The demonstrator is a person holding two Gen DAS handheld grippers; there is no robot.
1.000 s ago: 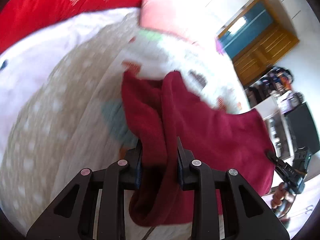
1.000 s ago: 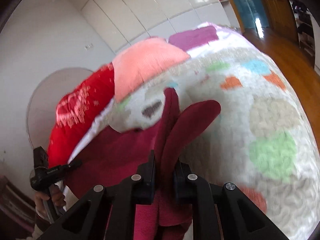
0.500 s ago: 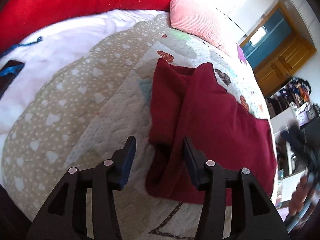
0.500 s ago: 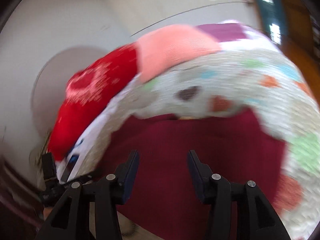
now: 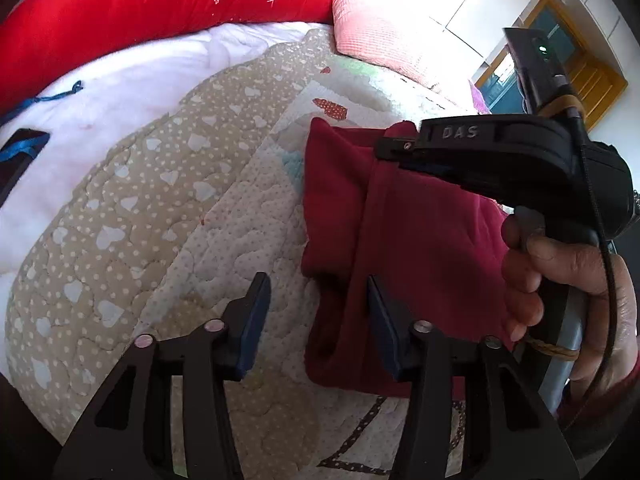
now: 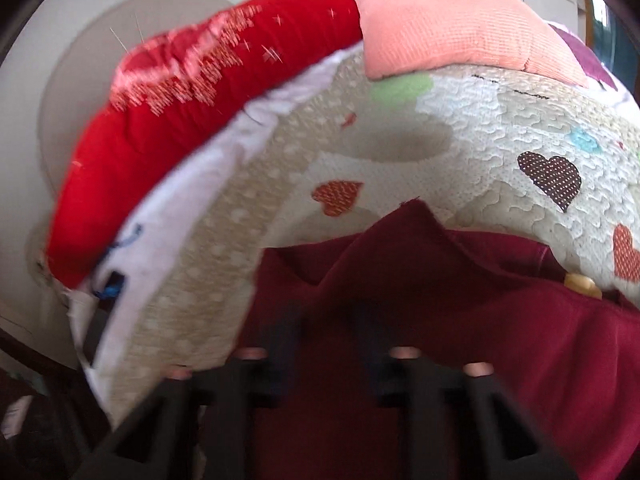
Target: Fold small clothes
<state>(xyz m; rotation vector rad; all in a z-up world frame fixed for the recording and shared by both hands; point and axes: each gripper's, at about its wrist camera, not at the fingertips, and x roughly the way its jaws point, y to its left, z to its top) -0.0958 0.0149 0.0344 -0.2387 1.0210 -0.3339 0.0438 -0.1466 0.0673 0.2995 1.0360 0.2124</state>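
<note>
Left tongs (image 5: pixel 320 320): jaws well apart, just been opening. Clamped on nothing. Left folded edge of garment (image 5: pixel 420 240) lying between the fingers, close against the right-hand finger (image 5: pixel 384 332); left-hand finger over bare quilt (image 5: pixel 200 220), clear of cloth.

Right tongs (image 5: pixel 390 150): tips at the far top edge of garment, beside a raised peak of cloth. Jaws just been closing, now down to a narrow gap with dark red cloth in it. Own view badly blurred; cannot tell whether pads actually press the cloth. Held by a hand (image 5: pixel 560 280) around the grip.

Garment: dark red, flat on quilt, left side folded over lengthwise. Red pillow (image 5: pixel 140 8) and pink pillow (image 5: pixel 380 40) at far end of bed, well apart from garment.
</note>
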